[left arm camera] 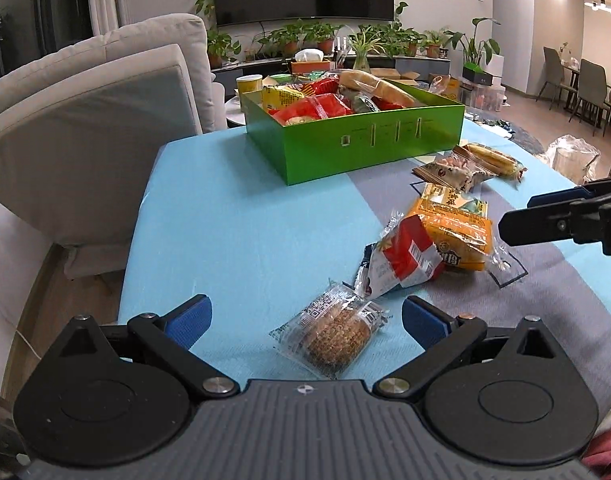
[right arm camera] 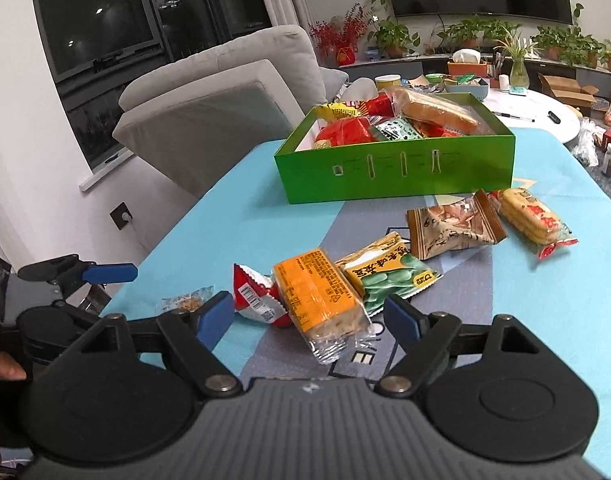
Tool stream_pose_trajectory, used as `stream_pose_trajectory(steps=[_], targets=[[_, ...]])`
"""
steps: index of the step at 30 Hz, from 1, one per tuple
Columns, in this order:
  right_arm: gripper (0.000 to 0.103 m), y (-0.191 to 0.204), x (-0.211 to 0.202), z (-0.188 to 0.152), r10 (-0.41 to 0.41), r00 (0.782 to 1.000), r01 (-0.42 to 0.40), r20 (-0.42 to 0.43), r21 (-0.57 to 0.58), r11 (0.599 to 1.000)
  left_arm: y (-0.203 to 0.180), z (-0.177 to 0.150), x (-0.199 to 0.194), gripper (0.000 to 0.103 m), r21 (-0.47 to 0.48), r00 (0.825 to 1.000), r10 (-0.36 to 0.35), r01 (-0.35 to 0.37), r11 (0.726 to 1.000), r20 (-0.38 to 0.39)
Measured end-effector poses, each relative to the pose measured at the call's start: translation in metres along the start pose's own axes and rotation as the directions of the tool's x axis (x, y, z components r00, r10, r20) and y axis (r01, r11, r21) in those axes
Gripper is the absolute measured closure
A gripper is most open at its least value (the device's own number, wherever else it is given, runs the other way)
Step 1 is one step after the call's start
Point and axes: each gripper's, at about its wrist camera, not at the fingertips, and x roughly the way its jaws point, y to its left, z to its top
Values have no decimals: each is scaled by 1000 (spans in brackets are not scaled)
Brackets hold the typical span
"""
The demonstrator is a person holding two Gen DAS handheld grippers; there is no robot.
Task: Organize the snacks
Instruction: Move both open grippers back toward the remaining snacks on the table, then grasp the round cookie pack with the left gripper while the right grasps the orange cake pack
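Note:
A green box (left arm camera: 385, 140) (right arm camera: 405, 176) holding several snacks stands at the far side of the blue table. Loose snacks lie in front of it. My left gripper (left arm camera: 305, 320) is open and empty, its jaws either side of a clear-wrapped brown cake (left arm camera: 333, 334), just above it. My right gripper (right arm camera: 309, 320) is open and empty over an orange packet (right arm camera: 317, 292). Beside that lie a red-and-white packet (right arm camera: 257, 300) (left arm camera: 405, 260), a green packet (right arm camera: 389, 276), a brown packet (right arm camera: 453, 228) and a wrapped biscuit stack (right arm camera: 529, 216).
A grey sofa (left arm camera: 85, 140) stands left of the table. A white round table (right arm camera: 545, 108) with cups, a tissue box and plants stands behind the box. Dining chairs (left arm camera: 577, 80) are far right. The table edge (left arm camera: 137, 240) runs along the left.

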Motion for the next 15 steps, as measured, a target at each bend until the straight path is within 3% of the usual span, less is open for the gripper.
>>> stream_pose_trajectory(steps=[9,15], targets=[[38,3,1,-3,-1,1000,1,-2,14,1000,-7,0,16,1,42,1000,18,-17,999,-22],[38,1,1,-3,-1,1000,1,4,37,999,-3,4,34,1,7,998,35,-35,999,-52]])
